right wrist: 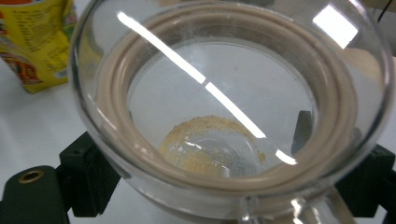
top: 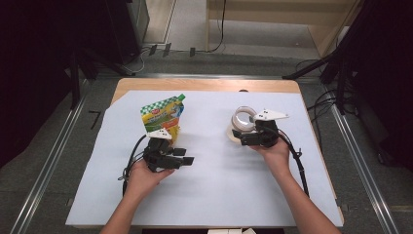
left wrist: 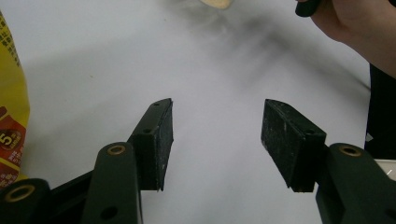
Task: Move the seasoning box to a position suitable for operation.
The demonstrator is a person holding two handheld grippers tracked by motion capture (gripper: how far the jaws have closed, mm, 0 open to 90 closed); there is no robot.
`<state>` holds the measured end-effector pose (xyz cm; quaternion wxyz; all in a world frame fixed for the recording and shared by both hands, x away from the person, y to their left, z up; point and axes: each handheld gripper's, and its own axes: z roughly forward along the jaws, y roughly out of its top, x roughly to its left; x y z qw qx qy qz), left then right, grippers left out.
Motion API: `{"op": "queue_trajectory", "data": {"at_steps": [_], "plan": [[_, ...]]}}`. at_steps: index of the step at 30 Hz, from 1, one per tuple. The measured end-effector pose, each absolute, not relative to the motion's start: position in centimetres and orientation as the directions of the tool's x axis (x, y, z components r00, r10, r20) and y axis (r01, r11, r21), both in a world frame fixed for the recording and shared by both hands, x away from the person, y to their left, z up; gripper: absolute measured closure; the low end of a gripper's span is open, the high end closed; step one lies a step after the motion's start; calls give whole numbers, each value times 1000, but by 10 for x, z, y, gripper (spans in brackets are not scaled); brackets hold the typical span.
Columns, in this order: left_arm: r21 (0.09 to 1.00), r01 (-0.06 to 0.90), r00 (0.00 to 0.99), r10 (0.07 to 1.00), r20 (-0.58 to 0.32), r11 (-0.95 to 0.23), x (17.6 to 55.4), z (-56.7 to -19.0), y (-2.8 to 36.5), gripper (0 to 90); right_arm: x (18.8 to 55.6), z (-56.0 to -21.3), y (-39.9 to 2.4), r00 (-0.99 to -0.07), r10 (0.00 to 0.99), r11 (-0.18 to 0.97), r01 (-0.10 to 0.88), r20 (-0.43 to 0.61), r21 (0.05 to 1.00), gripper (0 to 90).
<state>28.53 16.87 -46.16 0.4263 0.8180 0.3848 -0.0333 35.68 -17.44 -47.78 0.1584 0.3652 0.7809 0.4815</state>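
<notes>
A clear glass jar [right wrist: 224, 93] with a beige sealing ring [right wrist: 116, 126] has its mouth toward the camera of my right gripper [right wrist: 229, 191]. A little yellowish powder [right wrist: 196, 135] lies at its bottom. The black jaws press on the jar's two sides. In the high view the jar [top: 242, 118] sits right of centre, held by the right gripper [top: 245, 134]. A yellow and green pouch [top: 163, 115] stands left of centre. My left gripper [top: 184, 156] is just in front of the pouch, jaws wide apart over the bare white sheet [left wrist: 219, 74], holding nothing.
A beige lid-like piece [top: 231, 133] lies under the jar's near side. The white sheet [top: 214, 190] covers most of the wooden table [top: 146, 84]. Cables trail from both grippers toward the front edge. The pouch [left wrist: 11, 116] shows at the left edge of the left gripper view.
</notes>
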Motion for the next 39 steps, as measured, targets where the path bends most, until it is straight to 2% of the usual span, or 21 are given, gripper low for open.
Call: {"op": "queue_trajectory", "data": {"at_steps": [8,20,35,39], "plan": [[678,676,687,578,-441,-287,287,-459,173,445,341,-474,-154,-738,669,310,385,88,869,122],[668,675,683,606,-407,-313,287,-460,174,448,321,-480,-121,-824,560,379,352,91,856,122],[665,680,673,622,-399,-310,288,-460,177,448,301,-491,-98,-876,471,448,342,107,826,121],[662,680,675,620,-400,-313,288,-460,176,447,296,-495,-94,-887,458,466,295,58,834,119]]}}
